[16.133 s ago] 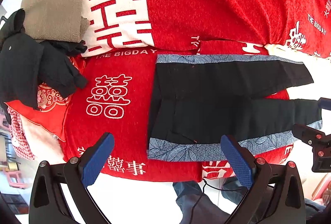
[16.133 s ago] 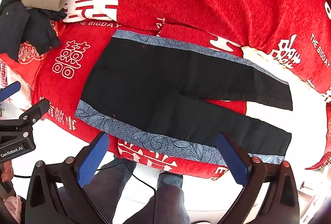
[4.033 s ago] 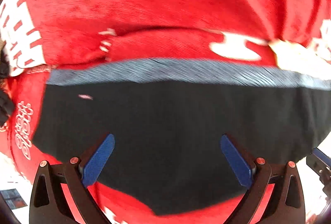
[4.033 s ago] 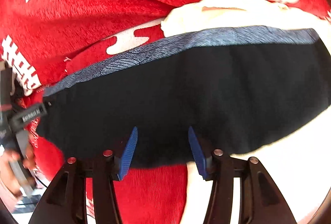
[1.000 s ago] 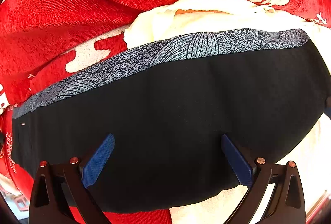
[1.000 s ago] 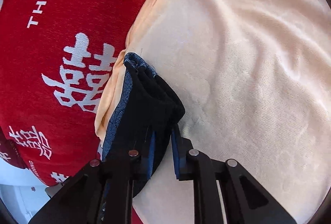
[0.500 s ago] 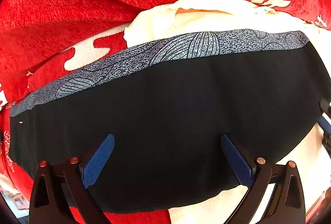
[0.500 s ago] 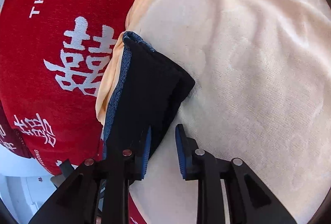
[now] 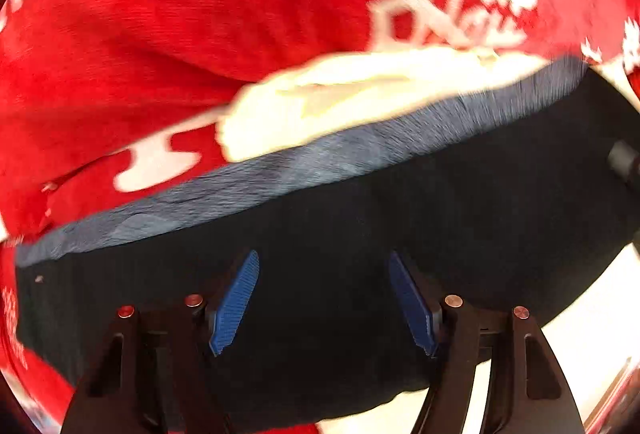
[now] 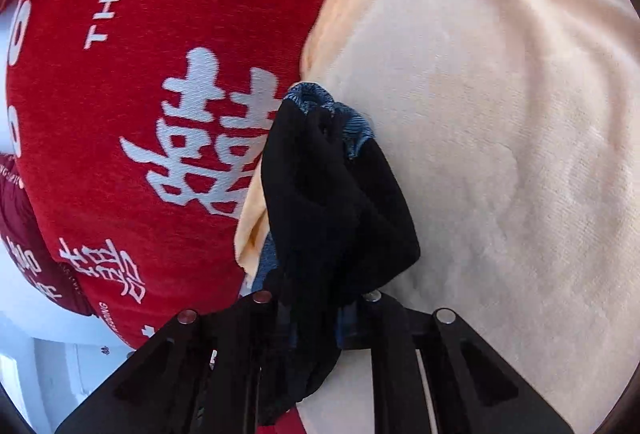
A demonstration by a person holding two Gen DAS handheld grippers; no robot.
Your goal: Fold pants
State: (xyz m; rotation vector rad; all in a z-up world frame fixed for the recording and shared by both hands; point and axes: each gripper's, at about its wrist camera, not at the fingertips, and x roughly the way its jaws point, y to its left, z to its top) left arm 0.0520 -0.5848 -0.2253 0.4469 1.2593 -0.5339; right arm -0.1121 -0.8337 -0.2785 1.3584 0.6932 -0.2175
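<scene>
The black pants [image 9: 480, 193], with a blue-grey patterned side stripe [image 9: 280, 173], lie folded lengthwise across the left wrist view. My left gripper [image 9: 323, 258] points down just over the black cloth. Its jaws are closing with the cloth under and between the blue pads [image 9: 236, 298], and no pinch shows. In the right wrist view the leg end of the pants [image 10: 328, 185] is bunched up and rises from my right gripper [image 10: 316, 304]. That gripper's jaws are closing tight on the cloth, which hides the pads.
A red cover with white characters [image 9: 200, 13] lies behind the pants, and it fills the left of the right wrist view [image 10: 140, 93]. A cream blanket [image 10: 500, 113] spreads to the right and shows past the stripe [image 9: 340, 93]. White floor [image 10: 24, 334] shows at lower left.
The left jaws have come in from wide apart to about half that, and that view has blurred. The right jaws closed on the leg end, which now stands bunched instead of lying flat.
</scene>
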